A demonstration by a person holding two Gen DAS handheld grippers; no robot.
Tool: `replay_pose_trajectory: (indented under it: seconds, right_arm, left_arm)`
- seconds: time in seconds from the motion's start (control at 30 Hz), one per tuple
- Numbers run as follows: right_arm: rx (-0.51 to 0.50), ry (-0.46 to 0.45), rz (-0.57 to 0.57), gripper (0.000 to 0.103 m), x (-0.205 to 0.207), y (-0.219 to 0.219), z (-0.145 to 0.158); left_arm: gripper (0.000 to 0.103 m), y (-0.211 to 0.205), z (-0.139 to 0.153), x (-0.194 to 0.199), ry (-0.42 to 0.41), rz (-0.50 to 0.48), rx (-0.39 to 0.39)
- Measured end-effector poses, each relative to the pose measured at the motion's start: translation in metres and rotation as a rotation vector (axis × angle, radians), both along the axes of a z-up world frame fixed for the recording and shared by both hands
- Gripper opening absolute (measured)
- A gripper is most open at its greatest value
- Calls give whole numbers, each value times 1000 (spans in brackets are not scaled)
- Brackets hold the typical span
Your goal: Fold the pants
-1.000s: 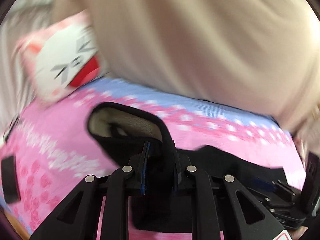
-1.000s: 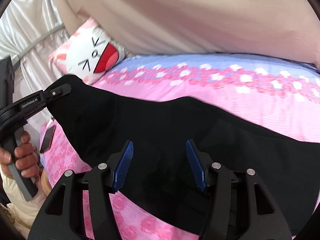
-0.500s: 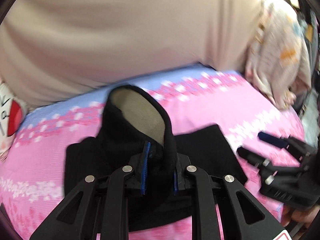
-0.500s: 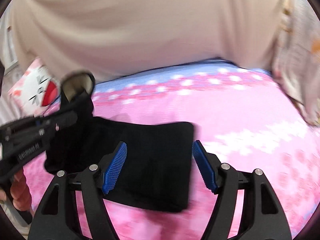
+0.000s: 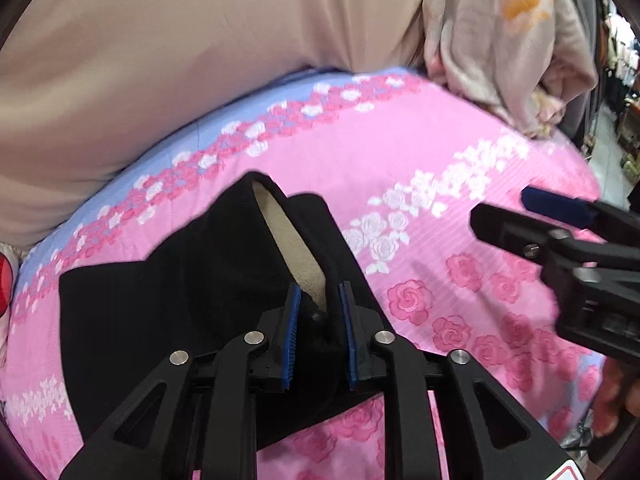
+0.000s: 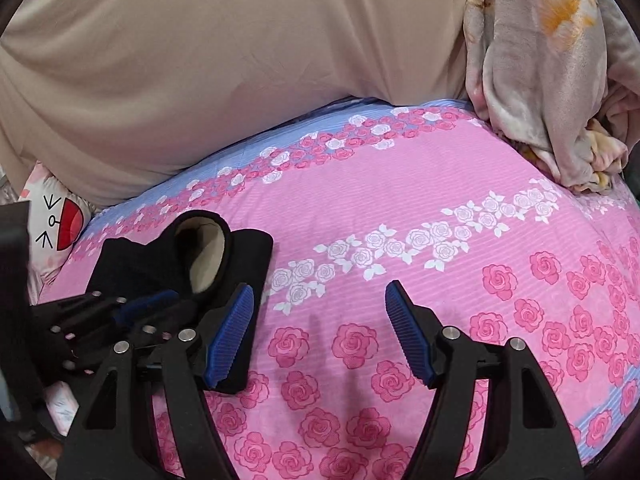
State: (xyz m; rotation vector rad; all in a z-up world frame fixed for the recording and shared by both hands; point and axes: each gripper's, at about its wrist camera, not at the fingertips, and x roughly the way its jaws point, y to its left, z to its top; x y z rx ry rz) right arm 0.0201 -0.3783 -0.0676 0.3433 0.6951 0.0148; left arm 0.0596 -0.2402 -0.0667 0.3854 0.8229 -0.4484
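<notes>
Now folded over, black pants [image 5: 168,304], left gripper [image 5: 319,334] loosening on their hem, right gripper [image 6: 320,332] apart, empty.

One pair of black pants [image 5: 132,312] is seen, folded at the lower left of the left wrist view, its pale lining shown at one opening. Two grippers are counted: the left gripper [image 5: 318,336] at the bottom centre of its own view, and the right gripper [image 6: 320,336] at the bottom centre of its own. Four blue pads are counted, two on each gripper. One pink rose-printed bedsheet [image 6: 400,200] is spread across the middle of both views. One cat-face pillow [image 6: 56,224] is seen at the left edge. One crumpled floral blanket [image 6: 540,80] is found at the upper right. One beige cloth [image 6: 220,60] fills the top.
</notes>
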Motion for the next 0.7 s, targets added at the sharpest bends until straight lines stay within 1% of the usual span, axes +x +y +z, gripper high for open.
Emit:
replay_pose_trajectory:
  seconds: [0.03,0.07,0.1,0.17,0.2,0.23,0.27,0.3,0.33,0.37,0.4,0.43,0.47,0.5,0.57,0.6,0.67,0.7]
  right_arm:
    - [1,3,1,67,1,-1,-1]
    - [4,8,1,67,3,-3,-3]
    - [7,11,0,67,5,-4,-5]
    - [11,15,-8,67,7,-9,-6]
    - [19,15,-13,67,8,-11,-5]
    - [37,11,-9,67,8,-14,-3]
    - [69,-2,6,67,9,-16,1]
    - [96,-15,25,67,10,-16,6]
    - [125,-27,56,67,13,-13,10]
    - [134,-29,79,67,17,-9,13]
    - [136,-30,108,67,22,-1,16]
    - [134,-28,142,67,27,8,17]
    - [129,-22,187,67,36,22,17]
    - [124,-15,212,67,43,32,16]
    - [109,11,259,66,62,56,12]
    - [108,25,276,66,72,66,9]
    - [105,44,307,59,88,84,5]
    - [102,51,315,57,97,93,2]
  left_arm:
    - [29,-3,-6,2,20,-1,3]
    - [32,-5,-9,3,34,-6,2]
    - [35,-5,-6,-1,37,-13,-18]
    - [36,-3,6,-11,40,-56,-69]
    - [37,1,21,-19,33,-79,-107]
    - [44,6,34,-24,23,-93,-141]
    - [51,20,55,-28,2,-105,-201]
    - [67,35,72,-30,-26,-97,-251]
    - [76,51,87,-29,-65,-67,-283]
    - [78,64,97,-27,-100,-33,-294]
    - [78,85,109,-21,-158,45,-272]
    - [78,102,114,-12,-198,125,-230]
    - [78,115,116,-5,-222,187,-197]
    - [78,139,113,8,-244,290,-150]
    - [78,169,100,30,-213,391,-99]
    - [78,180,93,38,-194,421,-85]
    - [78,201,69,57,-131,473,-50]
    - [78,206,60,62,-113,491,-39]
